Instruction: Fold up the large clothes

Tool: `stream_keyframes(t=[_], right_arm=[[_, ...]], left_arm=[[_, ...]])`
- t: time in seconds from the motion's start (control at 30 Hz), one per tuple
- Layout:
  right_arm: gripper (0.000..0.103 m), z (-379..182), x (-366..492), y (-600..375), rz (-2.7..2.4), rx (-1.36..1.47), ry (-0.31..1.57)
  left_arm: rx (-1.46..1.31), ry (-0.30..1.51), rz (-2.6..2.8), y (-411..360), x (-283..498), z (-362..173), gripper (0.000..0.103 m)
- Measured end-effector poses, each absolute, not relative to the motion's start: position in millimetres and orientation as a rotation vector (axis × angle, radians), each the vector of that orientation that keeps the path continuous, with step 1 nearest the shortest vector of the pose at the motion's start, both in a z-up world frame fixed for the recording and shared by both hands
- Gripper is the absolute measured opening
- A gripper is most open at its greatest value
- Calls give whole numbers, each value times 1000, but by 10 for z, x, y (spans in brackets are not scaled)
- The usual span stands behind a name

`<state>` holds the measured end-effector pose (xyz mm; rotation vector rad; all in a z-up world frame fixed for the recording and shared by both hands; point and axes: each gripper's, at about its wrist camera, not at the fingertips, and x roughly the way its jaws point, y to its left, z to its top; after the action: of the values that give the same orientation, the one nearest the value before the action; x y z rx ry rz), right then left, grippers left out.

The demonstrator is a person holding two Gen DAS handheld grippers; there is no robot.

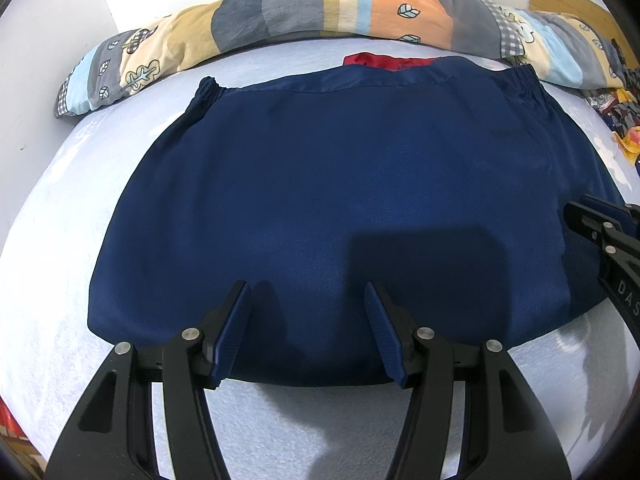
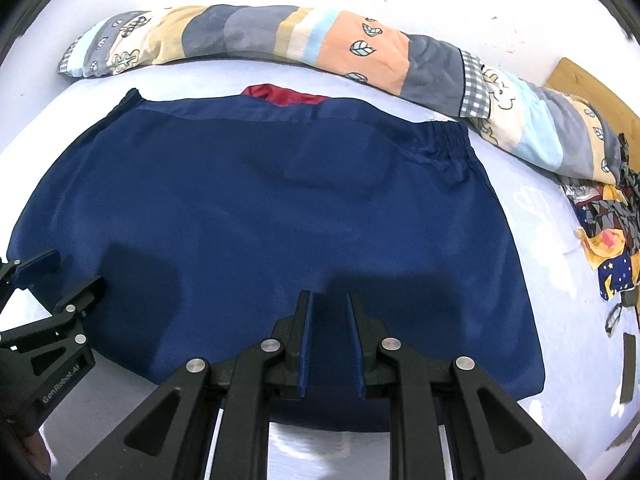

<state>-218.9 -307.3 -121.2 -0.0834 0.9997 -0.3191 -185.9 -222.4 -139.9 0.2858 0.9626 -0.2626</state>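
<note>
A navy blue garment [image 1: 340, 208] with an elastic band at the far edge and a red lining [image 1: 384, 60] lies folded flat on the pale bed sheet [image 1: 52, 272]. It also shows in the right wrist view [image 2: 280, 208]. My left gripper [image 1: 308, 296] is open and empty, its fingers just above the garment's near edge. My right gripper [image 2: 330, 300] is open with a narrow gap, empty, over the near edge. Each gripper shows in the other's view, the right one [image 1: 576, 212] at the right edge and the left one [image 2: 76, 268] at the left edge.
A long rolled patchwork quilt [image 1: 320, 16] lies along the far side against the white wall. A pile of patterned clothes [image 2: 608, 232] sits at the right. A wooden headboard [image 2: 592, 84] stands at the far right. A dark strip [image 2: 628, 368] lies on the sheet.
</note>
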Motion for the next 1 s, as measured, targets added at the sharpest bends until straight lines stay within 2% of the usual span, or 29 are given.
stream_keyframes(t=[1.0], right_arm=[[18,-1344,-2077,-2947,-298,-120,1016]], left_arm=[[301,962,-272,-2230,-1858,-1406,58]])
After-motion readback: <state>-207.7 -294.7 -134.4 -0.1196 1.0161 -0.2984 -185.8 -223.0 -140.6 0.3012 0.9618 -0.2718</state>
